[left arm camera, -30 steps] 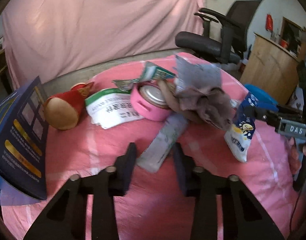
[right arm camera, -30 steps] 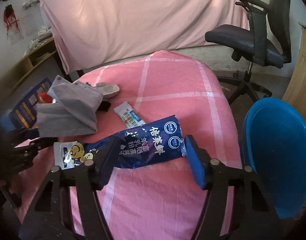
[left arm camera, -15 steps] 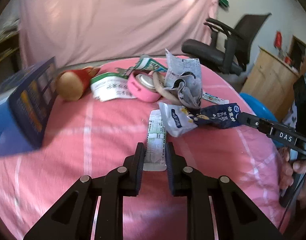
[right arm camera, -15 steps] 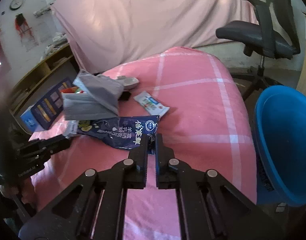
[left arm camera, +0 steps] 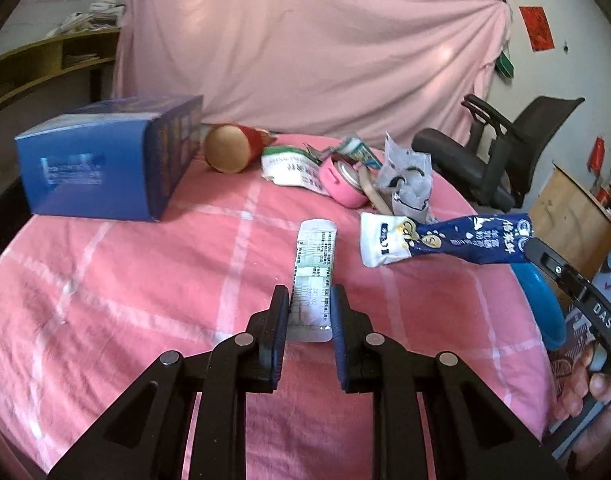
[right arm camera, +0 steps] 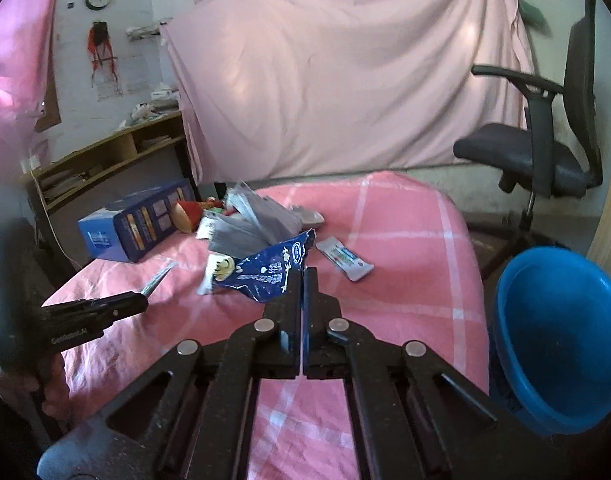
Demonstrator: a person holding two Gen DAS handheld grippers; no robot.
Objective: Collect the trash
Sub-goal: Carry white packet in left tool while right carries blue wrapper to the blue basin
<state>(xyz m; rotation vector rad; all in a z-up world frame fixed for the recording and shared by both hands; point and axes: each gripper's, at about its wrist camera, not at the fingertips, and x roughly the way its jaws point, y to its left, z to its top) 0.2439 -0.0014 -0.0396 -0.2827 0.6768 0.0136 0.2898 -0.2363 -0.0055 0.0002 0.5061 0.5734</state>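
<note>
A pink sheet (right arm camera: 345, 80) drapes the back wall; right of it stands an office chair (right arm camera: 545, 148), left a wooden shelf (right arm camera: 105, 160).

The left gripper (left arm camera: 308, 312), spread wide around the flat white sachet (left arm camera: 314, 276) a second ago, has closed on its near end and raised it off the pink tablecloth (left arm camera: 125, 280); the right gripper (right arm camera: 302, 286), likewise open before, now pinches the blue milk-powder packet (right arm camera: 265, 270), lifted clear.
</note>
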